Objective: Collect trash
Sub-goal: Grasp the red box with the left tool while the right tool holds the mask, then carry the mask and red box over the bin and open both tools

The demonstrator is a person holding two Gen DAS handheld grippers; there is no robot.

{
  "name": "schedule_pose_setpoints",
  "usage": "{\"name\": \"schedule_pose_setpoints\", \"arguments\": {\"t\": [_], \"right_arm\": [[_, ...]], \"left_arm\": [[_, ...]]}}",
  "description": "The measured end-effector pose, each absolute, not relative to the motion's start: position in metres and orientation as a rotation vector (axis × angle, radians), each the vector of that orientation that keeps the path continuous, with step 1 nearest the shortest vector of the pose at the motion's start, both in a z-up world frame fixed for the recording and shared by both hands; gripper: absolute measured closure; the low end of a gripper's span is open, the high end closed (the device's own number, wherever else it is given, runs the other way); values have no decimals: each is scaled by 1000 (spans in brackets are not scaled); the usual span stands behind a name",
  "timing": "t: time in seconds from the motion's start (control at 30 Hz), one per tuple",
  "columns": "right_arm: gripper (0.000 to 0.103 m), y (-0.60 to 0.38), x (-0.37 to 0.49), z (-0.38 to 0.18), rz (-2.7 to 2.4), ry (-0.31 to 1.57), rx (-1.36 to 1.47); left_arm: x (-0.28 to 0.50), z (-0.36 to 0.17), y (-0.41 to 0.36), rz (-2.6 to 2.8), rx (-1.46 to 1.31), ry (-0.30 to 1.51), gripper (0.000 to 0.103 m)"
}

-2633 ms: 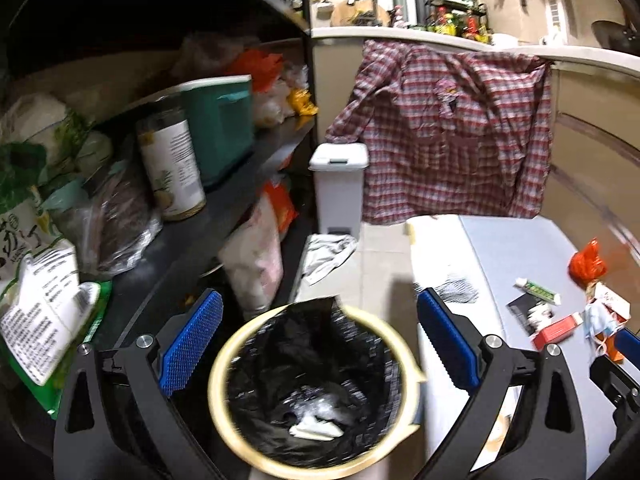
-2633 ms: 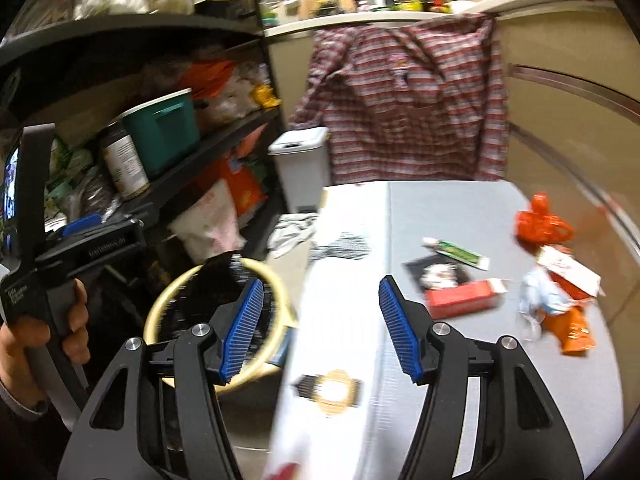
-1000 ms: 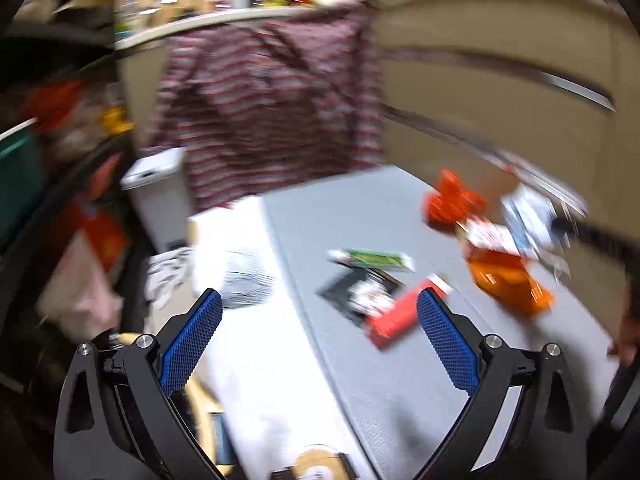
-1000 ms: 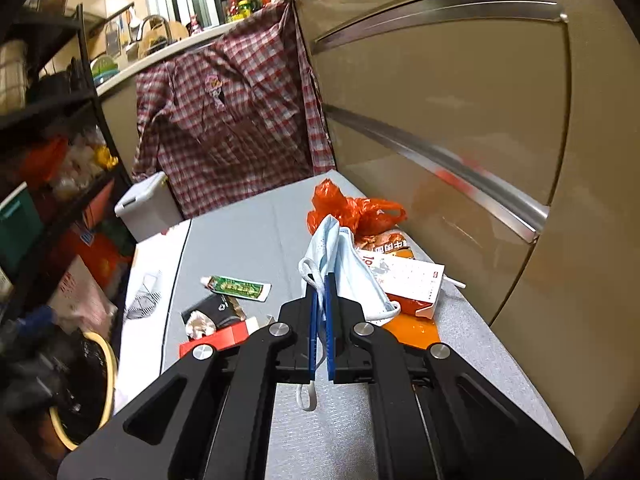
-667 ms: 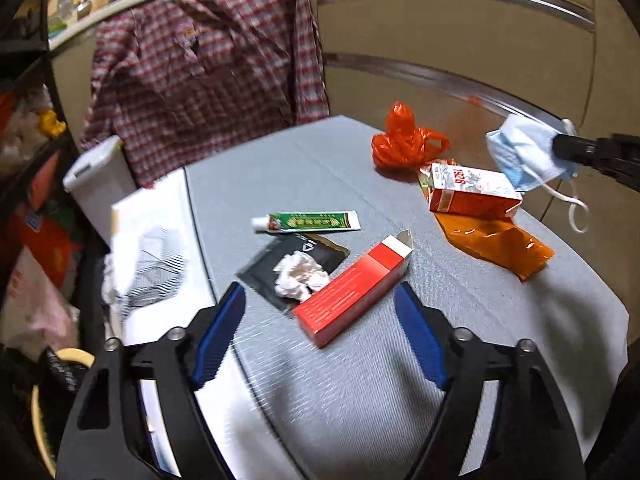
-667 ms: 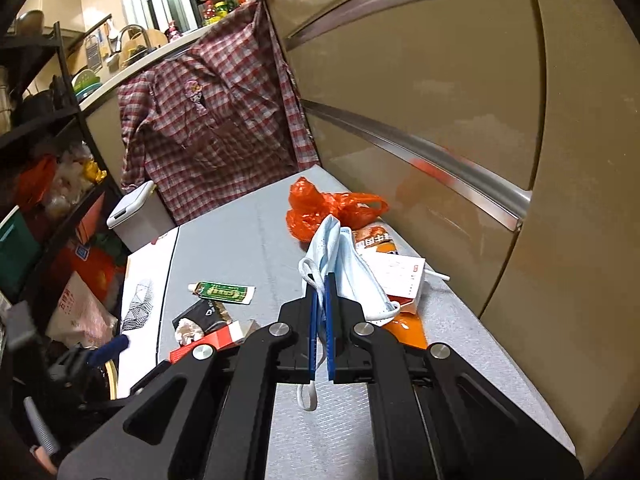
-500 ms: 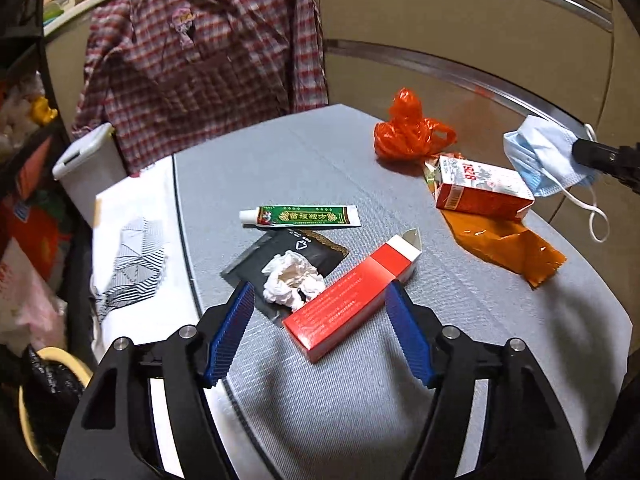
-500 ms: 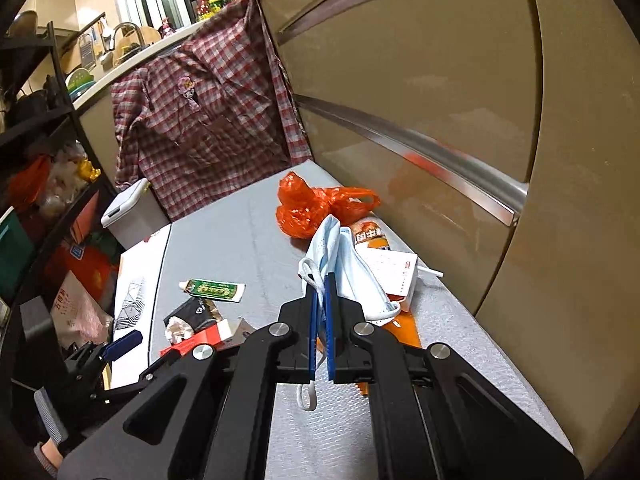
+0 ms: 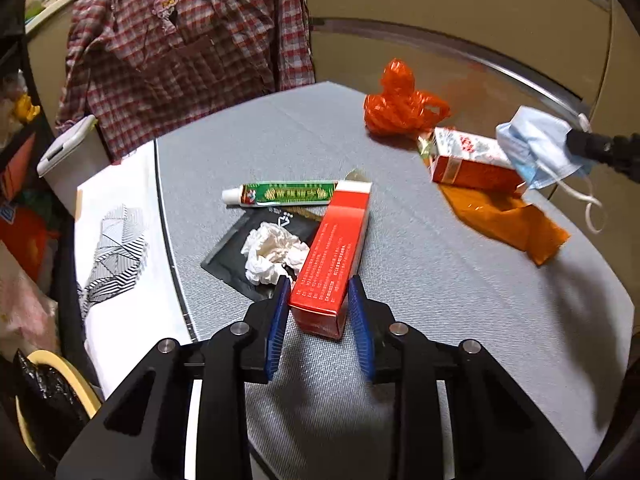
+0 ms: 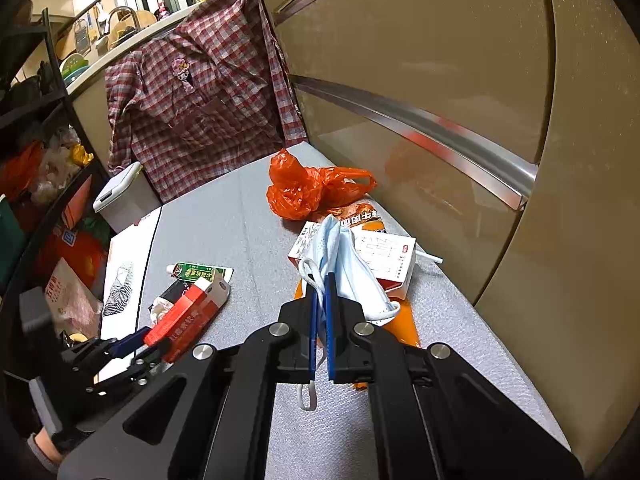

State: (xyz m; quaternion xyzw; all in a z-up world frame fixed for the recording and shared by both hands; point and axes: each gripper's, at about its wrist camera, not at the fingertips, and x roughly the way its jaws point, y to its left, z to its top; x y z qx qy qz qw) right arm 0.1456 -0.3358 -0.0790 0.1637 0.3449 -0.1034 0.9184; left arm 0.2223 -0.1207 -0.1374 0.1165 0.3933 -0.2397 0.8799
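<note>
My left gripper (image 9: pixel 320 304) has closed around the near end of a long red box (image 9: pixel 334 252), which lies on the grey table (image 9: pixel 460 300); both blue pads touch its sides. The box also shows in the right wrist view (image 10: pixel 188 316). My right gripper (image 10: pixel 320 300) is shut on a light blue face mask (image 10: pixel 348 264) and holds it above the table; it shows in the left wrist view too (image 9: pixel 536 152). Other trash on the table: a green tube (image 9: pixel 280 194), a crumpled tissue (image 9: pixel 272 252) on a black wrapper (image 9: pixel 232 256), an orange bag (image 9: pixel 400 106), a red-white carton (image 9: pixel 468 160), an orange wrapper (image 9: pixel 508 220).
A bin with a yellow rim and black liner (image 9: pixel 52 400) stands on the floor at the table's left. A white paper (image 9: pixel 116 240) covers the table's left edge. A plaid shirt (image 9: pixel 188 44) hangs behind. A white lidded bin (image 10: pixel 124 196) and cluttered shelves (image 10: pixel 36 184) are on the left.
My left gripper has swung from the bin to the table, moved up to the red box and closed around it. My right gripper has picked up the mask and holds it raised.
</note>
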Motion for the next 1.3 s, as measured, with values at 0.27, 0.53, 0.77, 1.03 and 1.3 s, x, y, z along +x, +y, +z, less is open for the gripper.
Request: {"name": "schedule_pose_setpoints", "arguments": {"t": [0.27, 0.53, 0.77, 1.03, 1.3], "right_arm": [[99, -329, 137, -69, -188, 686, 333], [99, -305, 119, -42, -107, 624, 321], [99, -266, 113, -23, -1, 619, 338], [99, -202, 105, -11, 120, 629, 314], [99, -131, 97, -3, 247, 643, 248]], "left_arm": [[200, -98, -104, -500, 205, 765, 76], [166, -43, -71, -458, 173, 674, 76], [133, -6, -34, -390, 144, 620, 76], [103, 27, 16, -300, 149, 561, 76], [90, 37, 72, -167, 117, 558, 76]]}}
